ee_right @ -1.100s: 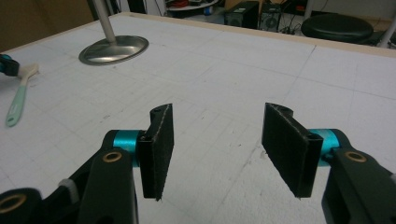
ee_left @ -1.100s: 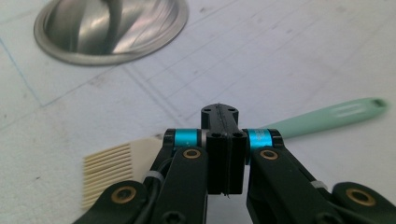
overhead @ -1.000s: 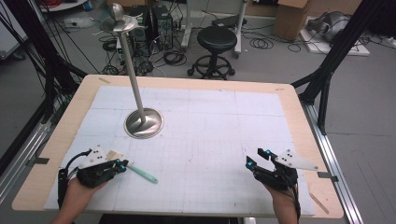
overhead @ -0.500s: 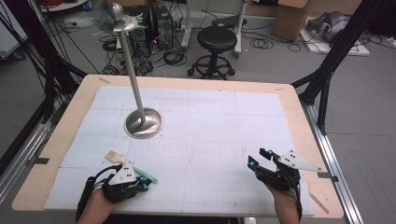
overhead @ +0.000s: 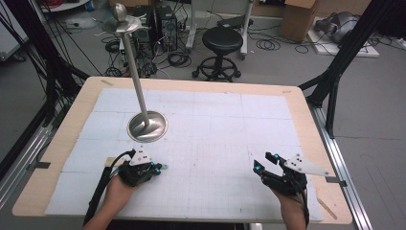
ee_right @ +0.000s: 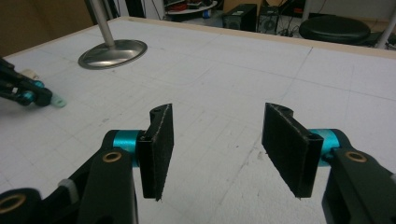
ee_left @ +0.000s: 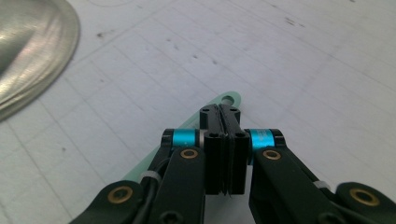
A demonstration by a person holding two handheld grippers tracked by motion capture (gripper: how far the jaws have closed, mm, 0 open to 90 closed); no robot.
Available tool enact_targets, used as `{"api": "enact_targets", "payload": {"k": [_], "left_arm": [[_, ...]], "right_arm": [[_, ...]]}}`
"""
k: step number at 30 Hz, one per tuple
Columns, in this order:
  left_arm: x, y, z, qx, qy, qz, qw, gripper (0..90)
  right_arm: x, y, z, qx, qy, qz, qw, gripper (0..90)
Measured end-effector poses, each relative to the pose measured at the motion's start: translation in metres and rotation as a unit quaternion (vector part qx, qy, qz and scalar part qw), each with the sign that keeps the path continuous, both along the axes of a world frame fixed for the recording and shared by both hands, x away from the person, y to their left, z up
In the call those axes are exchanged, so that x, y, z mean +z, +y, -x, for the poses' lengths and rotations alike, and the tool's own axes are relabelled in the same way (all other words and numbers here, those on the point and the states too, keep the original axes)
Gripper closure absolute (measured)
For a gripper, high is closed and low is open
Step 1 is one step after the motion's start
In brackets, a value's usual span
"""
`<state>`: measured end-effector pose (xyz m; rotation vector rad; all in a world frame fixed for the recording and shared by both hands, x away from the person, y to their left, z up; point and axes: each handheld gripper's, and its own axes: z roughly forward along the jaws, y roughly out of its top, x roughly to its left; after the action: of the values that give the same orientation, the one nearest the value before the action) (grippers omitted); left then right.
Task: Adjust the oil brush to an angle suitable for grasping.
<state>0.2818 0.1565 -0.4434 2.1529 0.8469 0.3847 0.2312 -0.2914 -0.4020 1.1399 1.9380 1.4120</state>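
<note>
Your left gripper (overhead: 154, 168) sits near the front-left corner of the surface (overhead: 268, 100), and its jaws are pressed together. In the left gripper view the gripper (ee_left: 219, 112) lies right over a flat, pale green strip (ee_left: 224, 100) with a small hole at its rounded end. That end pokes out just past the jaw tips, and the rest of the strip runs back under the gripper body. Whether the pads pinch the strip's edge or only rest shut on top of it, you cannot tell from here; the strip looks to lie flat on the surface. From above, only its tip (overhead: 164, 167) shows beside the gripper.

Coming at the strip low and along its length makes sense for something this thin: it gives the pads an edge to catch. If it is not caught, you will probably need to tip the jaws down at the holed end.

Your right gripper (overhead: 260, 163) waits near the front-right corner with its jaws spread and nothing between them, well apart from the strip. In its own view the right gripper (ee_right: 217, 140) points across the surface towards the left one, ready to take a hand-over.

The metal stand (overhead: 147, 125) rises from its round base just behind the left gripper, towards the back-left. The strip's hole suggests it is meant to hang up there.
</note>
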Motion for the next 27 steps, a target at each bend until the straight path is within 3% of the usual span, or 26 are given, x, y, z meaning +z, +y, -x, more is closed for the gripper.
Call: {"api": "enact_targets", "payload": {"k": [6, 8, 11, 15, 17, 20, 27], "left_arm": [[-0.001, -0.005, -0.016, 0.049, -0.002, 0.009, 0.9987, 88.2], [0.003, 0.002, -0.019, 0.056, -0.001, 0.038, 0.9977, 86.9], [0.015, 0.025, -0.02, 0.061, -0.018, 0.053, 0.9965, 86.3], [0.024, 0.069, -0.026, 0.087, -0.017, 0.064, 0.994, 87.4], [0.024, 0.085, -0.027, 0.093, -0.015, 0.059, 0.9938, 87.9], [0.018, 0.096, -0.029, 0.099, -0.005, 0.033, 0.9945, 88.2], [0.007, 0.091, -0.033, 0.076, 0.018, -0.017, 0.9968, 87.3]], "right_arm": [[0.0, -0.002, 0.0, 0.0, -0.002, 0.001, 1.0, 43.4], [0.0, -0.002, 0.0, 0.0, -0.001, 0.001, 1.0, 43.6], [0.0, -0.003, 0.002, -0.002, -0.001, -0.001, 1.0, 43.9], [-0.001, -0.004, 0.001, -0.004, 0.002, -0.003, 1.0, 43.7], [0.0, -0.004, 0.001, -0.002, 0.0, -0.003, 1.0, 43.7], [0.0, -0.003, 0.001, -0.003, 0.0, -0.003, 1.0, 43.7], [0.0, -0.004, 0.002, -0.005, 0.001, -0.005, 1.0, 43.7]]}}
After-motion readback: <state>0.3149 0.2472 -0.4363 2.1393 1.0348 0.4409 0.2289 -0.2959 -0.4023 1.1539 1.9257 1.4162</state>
